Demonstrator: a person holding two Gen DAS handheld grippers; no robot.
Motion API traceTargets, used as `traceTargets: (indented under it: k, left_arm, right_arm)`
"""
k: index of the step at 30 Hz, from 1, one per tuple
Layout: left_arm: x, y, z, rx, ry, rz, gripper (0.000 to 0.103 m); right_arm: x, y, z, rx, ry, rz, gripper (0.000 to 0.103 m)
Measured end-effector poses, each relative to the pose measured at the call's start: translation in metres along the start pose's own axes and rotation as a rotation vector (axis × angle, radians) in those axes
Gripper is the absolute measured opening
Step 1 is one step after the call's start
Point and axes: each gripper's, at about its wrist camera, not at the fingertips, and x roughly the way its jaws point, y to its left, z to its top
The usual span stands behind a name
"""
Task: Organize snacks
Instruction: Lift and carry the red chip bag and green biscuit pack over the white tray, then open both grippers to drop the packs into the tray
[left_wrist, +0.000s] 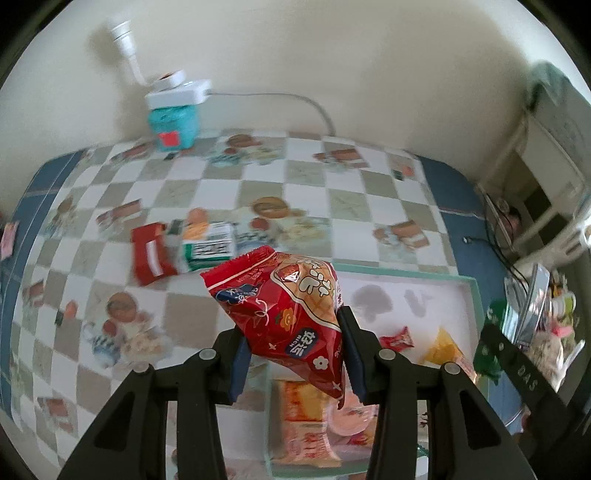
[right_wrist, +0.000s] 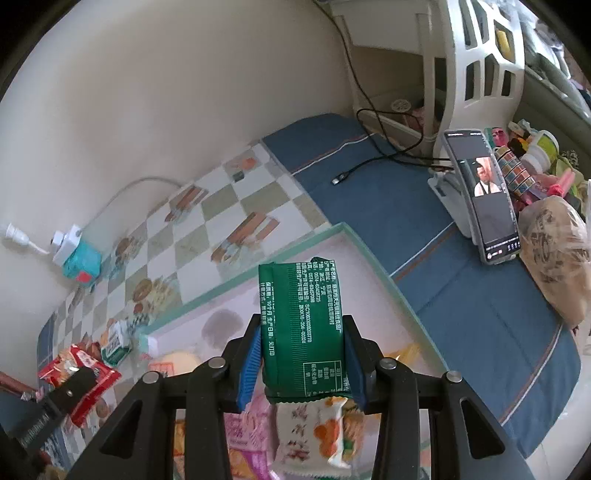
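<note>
While both grippers hover over the tray (left_wrist: 469, 284), each grips a packet.

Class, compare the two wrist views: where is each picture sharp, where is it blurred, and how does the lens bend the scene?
Left wrist: red snack bag sharp, teal box smeared, checked tablecloth bulging. Right wrist: print on green packet crisp, tray rim bowed; both corners black.

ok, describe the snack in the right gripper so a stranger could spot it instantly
Find the shallow tray with the mint-green rim on the checkered tablecloth. Above it, the right gripper pinches a dark green packet between its blue pads. It shows only white printed text, unlike the red bag in the left gripper.
</note>
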Motion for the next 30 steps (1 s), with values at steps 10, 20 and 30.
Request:
traceTargets:
  k: [10,20,30]
  left_arm:
    - [0.027,-0.041,-0.010,0.115,0.001,-0.024,0.046]
    - [0.044,-0.060,-0.020,0.184,-0.015,-0.040,0.046]
    - [0.046,-0.067,-0.024,0.219,-0.021,-0.027,0.047]
  right_arm:
    - [0.017,-0.011,0.009,-0.010,-0.074,-0.002,0.043]
    - [0.042,-0.016,0.005,-0.006,-0.049,-0.004,0.043]
    - [0.050,-0.005,0.001,-0.056,-0.026,-0.018,0.044]
